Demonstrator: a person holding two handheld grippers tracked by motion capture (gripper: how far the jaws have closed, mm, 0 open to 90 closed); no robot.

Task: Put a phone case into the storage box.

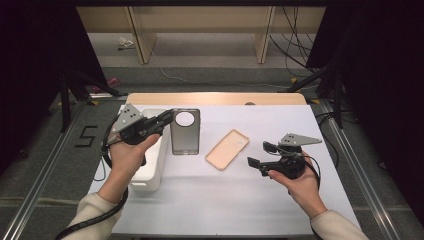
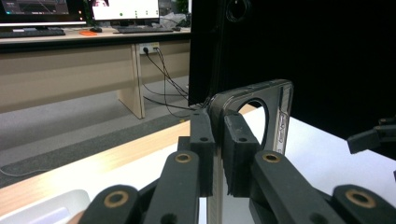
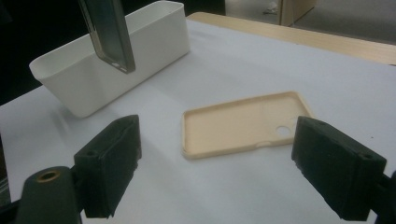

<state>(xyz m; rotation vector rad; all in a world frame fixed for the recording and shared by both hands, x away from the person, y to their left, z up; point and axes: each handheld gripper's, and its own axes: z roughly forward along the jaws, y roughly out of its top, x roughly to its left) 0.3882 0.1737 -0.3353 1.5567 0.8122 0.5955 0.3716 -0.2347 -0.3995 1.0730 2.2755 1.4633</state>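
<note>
Left gripper (image 1: 167, 117): closed on the grey phone case (image 1: 185, 131), pinched at one top corner beside the round camera opening; seen edge-on in the left gripper view (image 2: 219, 140).
Grey case, position: held clear of the counter (image 1: 260, 200), just beside the white bin (image 1: 150, 170); lower end seen hanging in front of the bin in the right gripper view (image 3: 109, 35).
Grey case, axis: long axis runs near-far in the high view, camera opening at the far end.
Right gripper (image 1: 261, 155): jaws set wide, nothing between them; peach phone case (image 3: 245, 123) seen beyond them.
Peach case: flat on the counter, hollow side up, long axis diagonal, camera cut-out toward the far right.
Writing: a "5" (image 1: 86, 136) is marked on the floor left of the counter; embossed marks on the grey case's rim cannot be read.
</note>
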